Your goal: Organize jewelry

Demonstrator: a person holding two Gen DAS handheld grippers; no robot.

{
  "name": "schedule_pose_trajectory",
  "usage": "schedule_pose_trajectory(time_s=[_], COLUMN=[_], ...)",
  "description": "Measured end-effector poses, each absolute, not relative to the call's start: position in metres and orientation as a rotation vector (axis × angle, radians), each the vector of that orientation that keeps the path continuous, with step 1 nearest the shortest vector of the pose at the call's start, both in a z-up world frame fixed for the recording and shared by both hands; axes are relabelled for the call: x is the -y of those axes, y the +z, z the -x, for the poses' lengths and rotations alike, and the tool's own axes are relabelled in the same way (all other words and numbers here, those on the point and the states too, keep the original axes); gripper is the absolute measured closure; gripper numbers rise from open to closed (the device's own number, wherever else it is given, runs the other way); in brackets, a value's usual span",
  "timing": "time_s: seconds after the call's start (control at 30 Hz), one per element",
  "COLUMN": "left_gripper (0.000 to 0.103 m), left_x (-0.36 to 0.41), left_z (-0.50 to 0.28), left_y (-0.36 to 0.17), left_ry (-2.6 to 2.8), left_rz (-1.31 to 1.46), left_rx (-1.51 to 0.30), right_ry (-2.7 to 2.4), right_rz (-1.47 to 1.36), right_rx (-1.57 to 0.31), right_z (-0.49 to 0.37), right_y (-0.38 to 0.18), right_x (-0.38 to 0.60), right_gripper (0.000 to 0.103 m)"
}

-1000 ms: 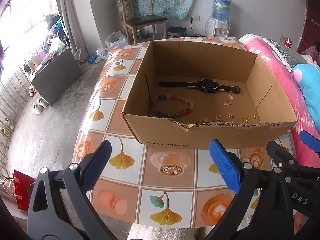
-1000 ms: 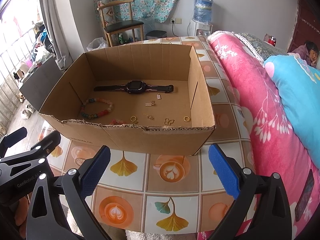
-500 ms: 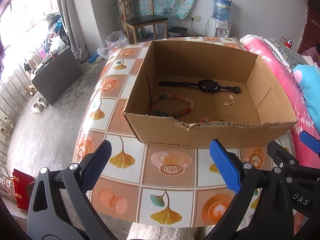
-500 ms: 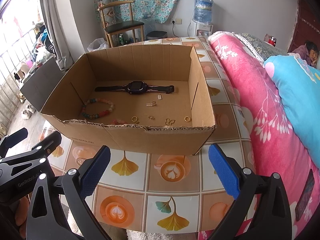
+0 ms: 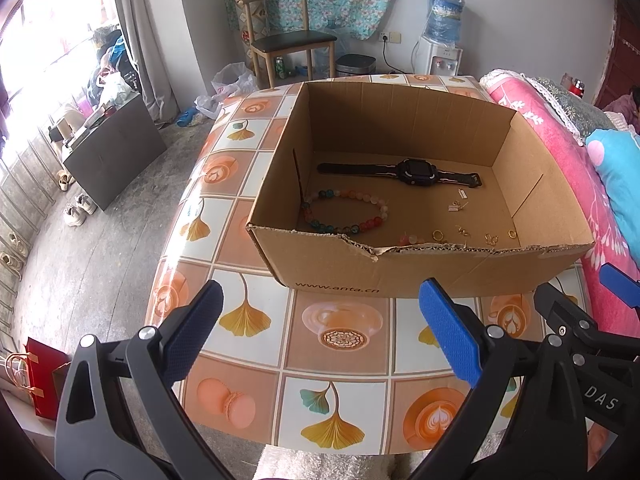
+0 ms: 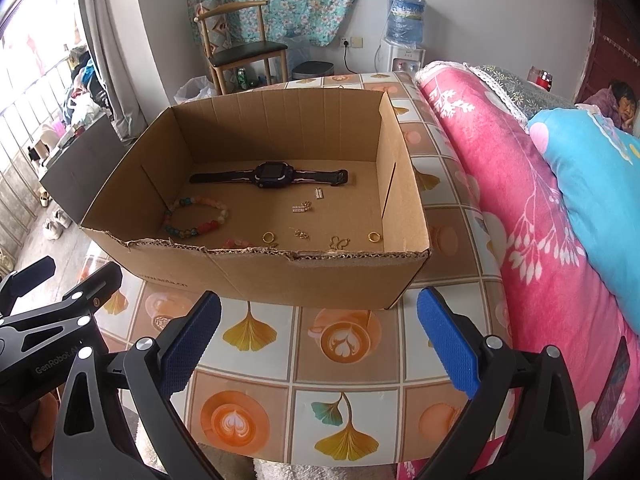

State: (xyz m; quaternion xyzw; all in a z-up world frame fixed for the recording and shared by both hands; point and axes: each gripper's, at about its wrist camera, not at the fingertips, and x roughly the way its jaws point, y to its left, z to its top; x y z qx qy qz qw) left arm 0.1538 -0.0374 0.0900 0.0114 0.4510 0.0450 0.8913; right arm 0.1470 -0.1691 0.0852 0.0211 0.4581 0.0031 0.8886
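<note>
An open cardboard box [image 5: 400, 272] [image 6: 320, 276] stands on the tiled table. On its floor lie a black watch [image 5: 416, 171] [image 6: 272, 174], a coloured bead bracelet [image 5: 344, 214] [image 6: 196, 216], small gold rings and earrings [image 5: 464, 234] [image 6: 320, 238], and a few pink beads [image 6: 238, 243] behind the front wall. My left gripper [image 5: 320, 328] hangs open over the table in front of the box, holding nothing. Likewise my right gripper [image 6: 318, 330] is open and empty, just short of the box's front wall.
A bed with a pink blanket [image 6: 532, 208] and blue pillow [image 6: 600, 184] borders the table's right side. A wooden chair [image 5: 280, 40], a water dispenser [image 5: 440, 36] and a bin stand beyond the table. The table's left edge [image 5: 176, 240] drops to the floor.
Both views have shifted only slightly; the box sits a touch lower in the left wrist view. Both grippers stay open and nothing in the box has moved.
</note>
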Motion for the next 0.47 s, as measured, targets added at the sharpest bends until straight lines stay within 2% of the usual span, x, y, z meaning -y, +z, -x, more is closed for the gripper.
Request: schedule_pose_trajectory(time_s=[0.47], left_gripper=[0.008], left_x=[0.0372], left_z=[-0.1538], left_y=[0.0923], left_ry=[0.096], left_rz=[-0.017], left_rx=[-0.94], right_ry=[0.007], right_rz=[-0.046], right_rx=[-0.952], right_z=[-0.1473], right_y=[0.0853], right_x=[0.169], right_gripper=[0.007])
